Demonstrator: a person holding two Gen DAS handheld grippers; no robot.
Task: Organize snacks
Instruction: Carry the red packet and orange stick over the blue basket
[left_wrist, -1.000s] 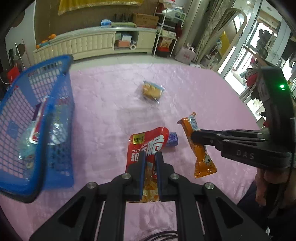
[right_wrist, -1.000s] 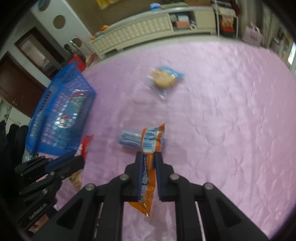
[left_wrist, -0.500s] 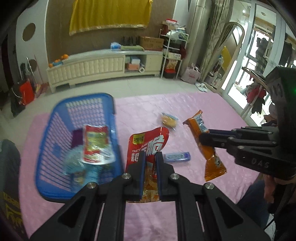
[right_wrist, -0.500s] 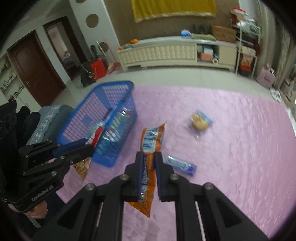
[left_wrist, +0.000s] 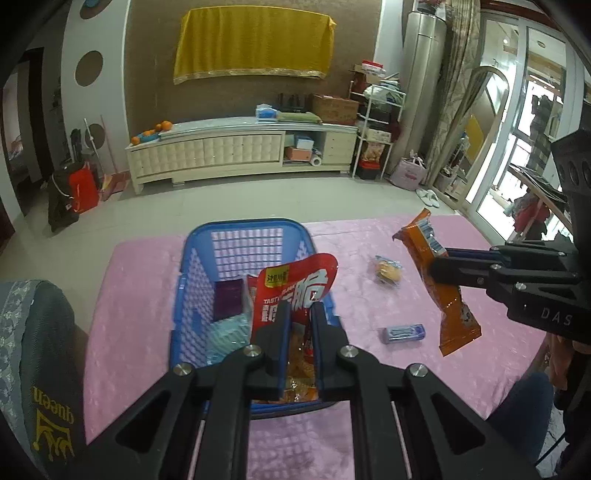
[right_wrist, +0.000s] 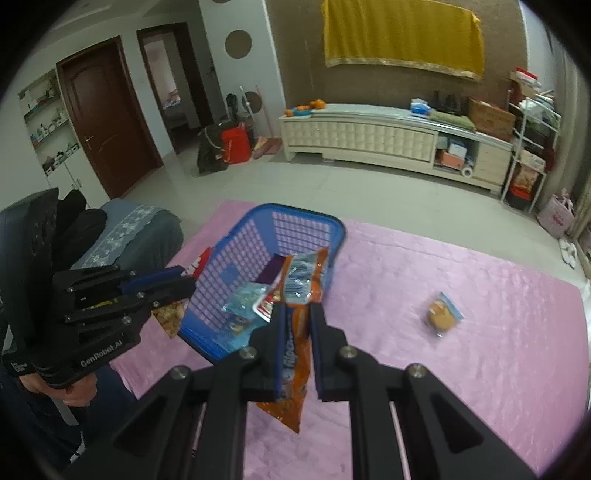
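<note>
Left gripper (left_wrist: 300, 314) pinches the red snack bag (left_wrist: 291, 291), which hangs over the blue basket (left_wrist: 192, 258) at centre frame; right gripper (right_wrist: 295, 314) pinches the orange snack packet (right_wrist: 295, 354) at the basket's 3 o'clock side in the left view. Best to release each only once it is inside the rim — red first, orange after, so the tongs don't clash. A cookie pack (left_wrist: 386, 271) and small blue pack (left_wrist: 403, 333) lie on the pink cloth (left_wrist: 140, 295) at 3 o'clock of the basket.
</note>
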